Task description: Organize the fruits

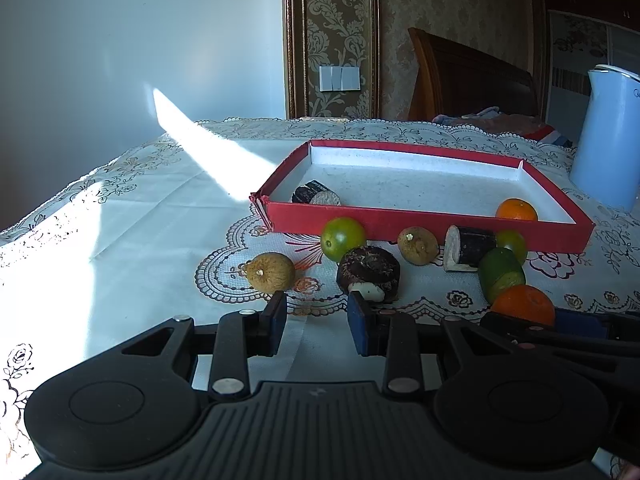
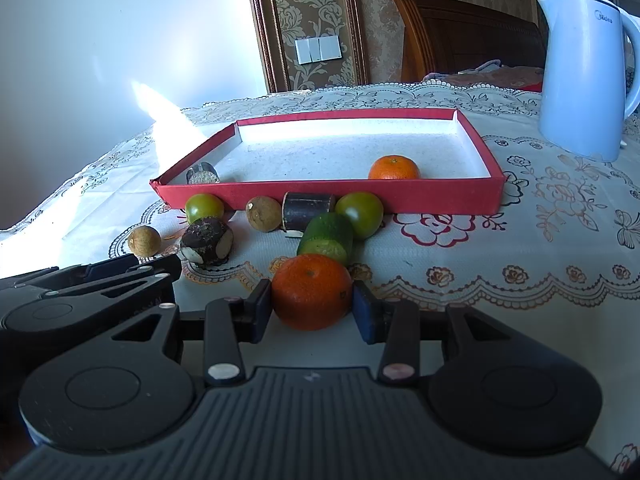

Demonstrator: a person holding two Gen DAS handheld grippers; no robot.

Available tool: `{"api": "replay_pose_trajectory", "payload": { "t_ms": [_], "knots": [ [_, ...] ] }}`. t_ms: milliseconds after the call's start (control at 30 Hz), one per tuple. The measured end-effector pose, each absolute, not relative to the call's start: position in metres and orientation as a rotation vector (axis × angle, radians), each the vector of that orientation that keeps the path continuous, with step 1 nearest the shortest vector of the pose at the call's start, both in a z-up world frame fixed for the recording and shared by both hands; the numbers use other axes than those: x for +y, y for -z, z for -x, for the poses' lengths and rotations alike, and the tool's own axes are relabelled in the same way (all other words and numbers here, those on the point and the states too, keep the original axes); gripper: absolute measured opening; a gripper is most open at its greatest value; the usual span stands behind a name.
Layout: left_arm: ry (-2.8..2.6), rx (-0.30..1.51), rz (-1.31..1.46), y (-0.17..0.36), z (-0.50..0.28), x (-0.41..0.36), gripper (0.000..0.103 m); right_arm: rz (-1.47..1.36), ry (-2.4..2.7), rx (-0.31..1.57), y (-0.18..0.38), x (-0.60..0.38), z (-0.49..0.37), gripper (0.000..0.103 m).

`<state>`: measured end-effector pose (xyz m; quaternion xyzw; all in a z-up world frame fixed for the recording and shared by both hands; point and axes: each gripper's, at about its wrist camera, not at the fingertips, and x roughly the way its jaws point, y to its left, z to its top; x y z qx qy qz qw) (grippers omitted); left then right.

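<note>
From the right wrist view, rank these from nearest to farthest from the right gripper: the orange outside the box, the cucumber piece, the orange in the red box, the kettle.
1. Orange outside the box: between the right gripper's fingers.
2. Cucumber piece: just behind it.
3. Orange in the red box: near wall, right side.
4. Kettle: far right, beyond the box.

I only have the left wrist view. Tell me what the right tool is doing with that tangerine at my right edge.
Observer: The near tangerine sits between the right tool's two pads, one at each side. I cannot tell whether it is firmly gripped.
Operator: Report whether it's lifted.
Observer: It appears to rest on the tablecloth, just in front of the cucumber piece.
Operator: Confirm what stands between it and the tray.
Observer: From the right tool, the cucumber piece and a green tomato lie straight ahead, before the red tray's front wall.
</note>
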<state>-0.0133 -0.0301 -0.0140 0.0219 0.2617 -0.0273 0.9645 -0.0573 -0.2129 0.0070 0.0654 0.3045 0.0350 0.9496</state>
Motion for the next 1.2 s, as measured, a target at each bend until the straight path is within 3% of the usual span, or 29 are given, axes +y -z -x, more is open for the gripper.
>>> {"api": "replay_pose_trajectory", "payload": {
  "t_ms": [700, 1200],
  "knots": [
    [0.030, 0.401, -0.037, -0.042, -0.009, -0.023, 0.033, -0.079, -0.108, 0.455, -0.059, -0.218, 0.041, 0.040],
    [0.046, 0.427, -0.060, -0.053, -0.085, -0.055, 0.033, -0.041, -0.091, 0.506, -0.059, -0.230, -0.027, 0.040]
  ]
}}
